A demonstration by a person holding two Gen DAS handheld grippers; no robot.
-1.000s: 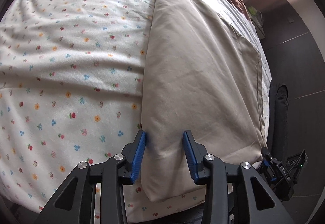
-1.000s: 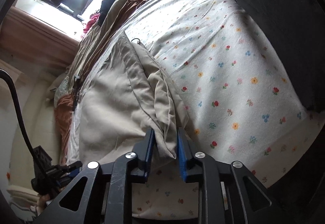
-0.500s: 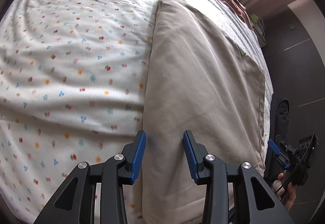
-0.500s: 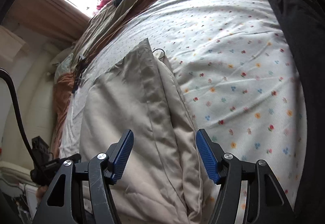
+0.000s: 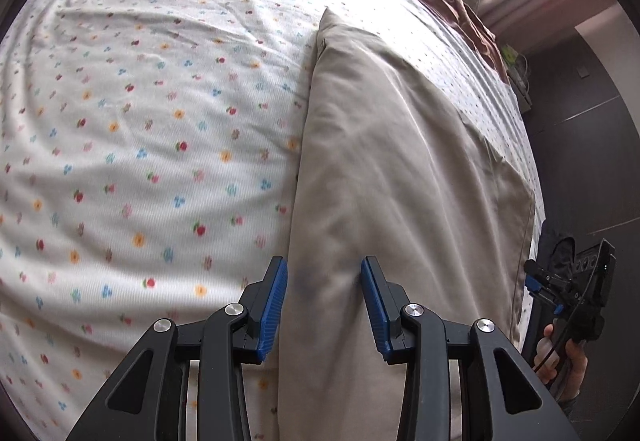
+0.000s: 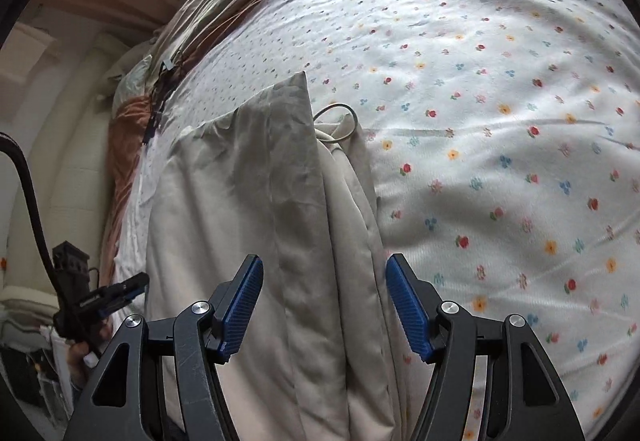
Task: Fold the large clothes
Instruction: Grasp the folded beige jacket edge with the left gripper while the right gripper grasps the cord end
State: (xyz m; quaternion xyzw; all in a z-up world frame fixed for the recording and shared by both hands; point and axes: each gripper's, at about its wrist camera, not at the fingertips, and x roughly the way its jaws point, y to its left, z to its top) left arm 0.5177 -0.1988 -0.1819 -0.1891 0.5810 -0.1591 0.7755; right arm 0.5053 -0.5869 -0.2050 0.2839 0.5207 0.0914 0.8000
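Flowered bed sheet (image 5: 132, 145) across both frames, bedding heaped at the top. Beige garment (image 5: 400, 177) folded into a long strip, centre-right in the left wrist view, centre-left in the right. Left gripper (image 5: 323, 305) parted over the strip's near end, pads clear of the cloth. Right gripper (image 6: 324, 305) just opened wide, straddling the layered edge without pressing. Likely light, limp, a little slick; layers apt to slide. Best pinched through all layers at a corner or the folded edge.
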